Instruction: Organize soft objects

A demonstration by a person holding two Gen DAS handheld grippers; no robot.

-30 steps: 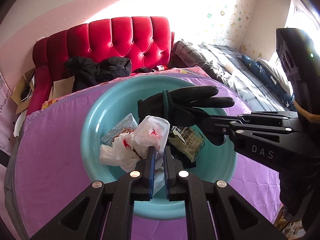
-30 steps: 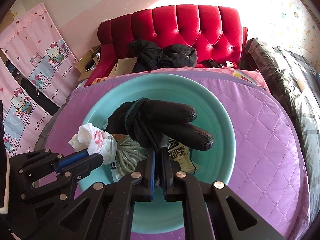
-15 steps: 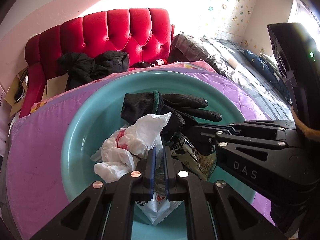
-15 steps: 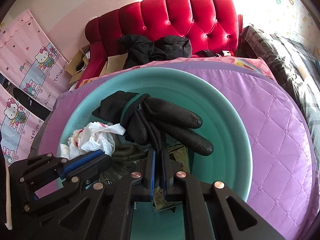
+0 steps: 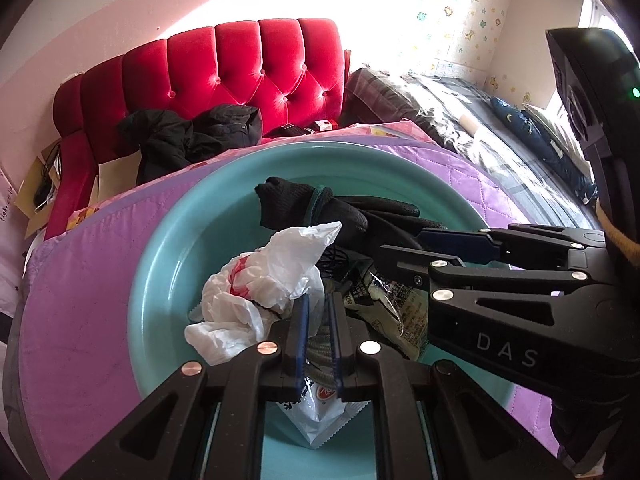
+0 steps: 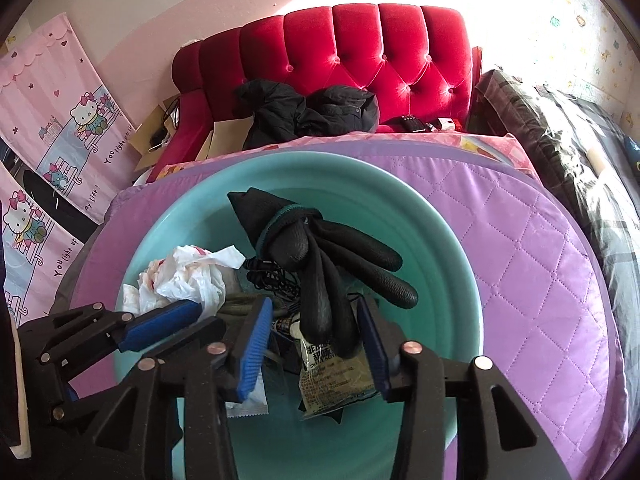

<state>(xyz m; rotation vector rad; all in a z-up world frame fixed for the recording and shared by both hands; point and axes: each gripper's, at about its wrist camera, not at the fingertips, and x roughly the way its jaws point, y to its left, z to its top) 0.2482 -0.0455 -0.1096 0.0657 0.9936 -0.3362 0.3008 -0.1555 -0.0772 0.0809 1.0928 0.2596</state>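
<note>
A teal basin [image 5: 168, 248] [image 6: 440, 232] sits on a purple quilted cover. A black glove [image 6: 320, 276] [image 5: 296, 204] lies on the pile inside it, between the wide-apart fingers of my right gripper [image 6: 314, 320] [image 5: 404, 242], whose jaws are opening and do not press it. A crumpled white plastic bag [image 5: 264, 288] [image 6: 188, 276] rests in the basin at the tips of my left gripper [image 5: 318, 304] [image 6: 206, 316]. Its jaws are opening with a narrow gap, a fold of the bag loose between them.
Also in the basin are a green snack packet [image 6: 336, 376], a white sachet [image 5: 320, 412], a braided rope [image 5: 320, 364] and a black cable [image 6: 272, 276]. Behind stands a red tufted sofa [image 6: 360, 52] with black clothes [image 6: 304, 112]. Dark bedding [image 6: 580, 140] lies at the right.
Both grippers came down into the basin, then their jaws parted. The glove and the white bag were let go and now rest on the pile.
</note>
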